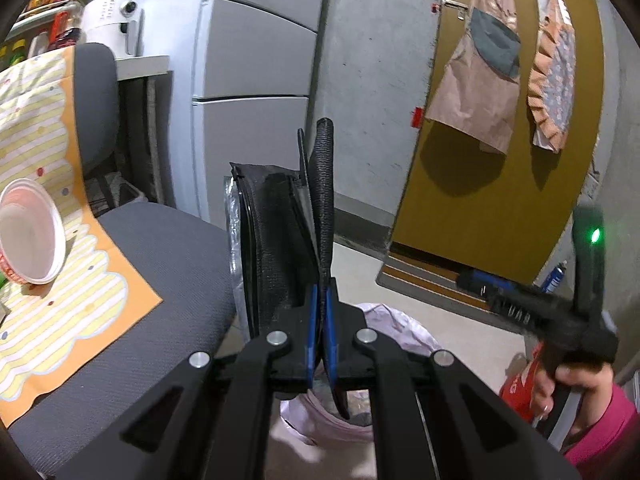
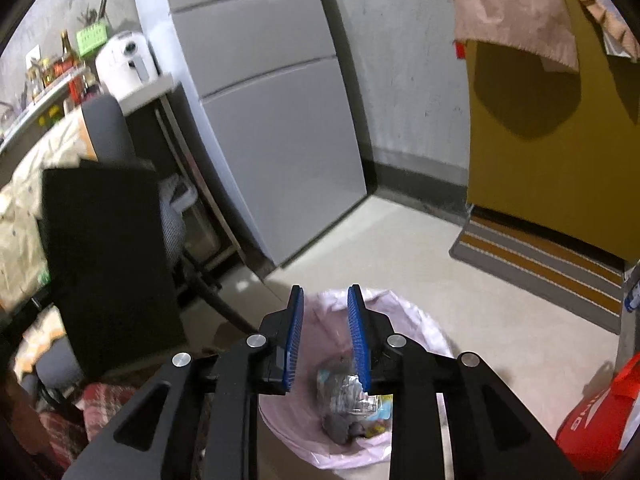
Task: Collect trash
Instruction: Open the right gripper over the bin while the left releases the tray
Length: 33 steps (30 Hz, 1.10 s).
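Below left gripper (image 1: pixel 320 312), bin (image 1: pixel 400 320) sits slightly right; jaws clamp black bag (image 1: pixel 276 240), long axis upright. Right gripper (image 2: pixel 326 340) empty, jaws apart, directly over bin (image 2: pixel 424 332).

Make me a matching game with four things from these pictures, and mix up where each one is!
Things:
1. black bag
2. paper bowl
3. crumpled wrappers
4. aprons

Places:
A. hanging on the yellow door
B. lying on its side on the striped paper
C. clamped in the left gripper
D. inside the pink-lined bin, below the right gripper

Pairs: 1-C, 2-B, 3-D, 4-A
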### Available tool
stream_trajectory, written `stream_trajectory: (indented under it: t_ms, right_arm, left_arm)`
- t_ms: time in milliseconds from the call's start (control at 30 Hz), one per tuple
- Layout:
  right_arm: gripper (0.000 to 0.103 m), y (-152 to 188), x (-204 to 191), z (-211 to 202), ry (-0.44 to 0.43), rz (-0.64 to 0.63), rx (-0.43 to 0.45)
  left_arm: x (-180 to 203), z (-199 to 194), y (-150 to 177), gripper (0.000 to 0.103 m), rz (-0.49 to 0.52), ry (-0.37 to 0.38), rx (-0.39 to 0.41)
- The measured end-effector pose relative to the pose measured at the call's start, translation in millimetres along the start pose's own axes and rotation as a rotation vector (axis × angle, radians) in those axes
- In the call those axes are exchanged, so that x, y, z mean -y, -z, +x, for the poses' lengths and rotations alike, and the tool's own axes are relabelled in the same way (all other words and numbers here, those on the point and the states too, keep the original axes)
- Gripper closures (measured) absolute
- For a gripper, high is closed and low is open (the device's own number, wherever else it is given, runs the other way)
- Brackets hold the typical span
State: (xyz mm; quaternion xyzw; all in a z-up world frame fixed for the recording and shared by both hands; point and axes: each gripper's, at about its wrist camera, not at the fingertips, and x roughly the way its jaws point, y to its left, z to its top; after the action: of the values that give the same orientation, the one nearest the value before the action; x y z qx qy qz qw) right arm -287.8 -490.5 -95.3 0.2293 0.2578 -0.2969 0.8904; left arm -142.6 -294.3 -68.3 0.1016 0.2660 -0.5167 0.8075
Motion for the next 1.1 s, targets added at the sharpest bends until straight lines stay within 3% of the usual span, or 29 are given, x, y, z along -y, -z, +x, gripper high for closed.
stream_trajectory:
  t_ms: [233,500,533,567,633,667,800,1100]
  right_arm:
    - [0.077,-18.2,-0.8,-29.0,-0.035,0.023,0.107]
    - [0.077,-23.8,11.3,-32.5,-0.034,0.054,0.129]
    - [0.077,-23.8,14.8,-31.2,-0.032,0.063,0.127]
    - [0.077,-24.3,16.4,-30.7,-0.029,0.068,0.124]
    - [0.077,-23.9,19.3,-29.3,-0.024,0.076,0.119]
    - [0.077,-23.8,20.0,-28.8,-0.022,0.079,0.116]
    - [0.076,-23.3,17.3,-27.7,-0.024,0.078,0.110]
    - [0.074,-25.0,-13.4,-25.6,-0.039,0.018,0.076]
  left_arm:
    - [25.5,15.7,1.4,0.100,0.072,0.075,-0.020]
    - [54.7,52.8,3.3,0.100,0.149,0.150,-0.101]
    - [56.5,59.2,4.1,0.094,0.156,0.150,-0.118]
    - [57.8,64.5,4.4,0.088,0.161,0.138,-0.129]
    - [56.2,72.8,5.6,0.064,0.162,0.121,-0.136]
    - [54.4,75.3,5.7,0.062,0.156,0.115,-0.140]
    - [39.8,71.7,8.3,0.062,0.133,0.078,-0.136]
    - [-18.3,25.6,8.2,0.062,0.044,-0.099,-0.071]
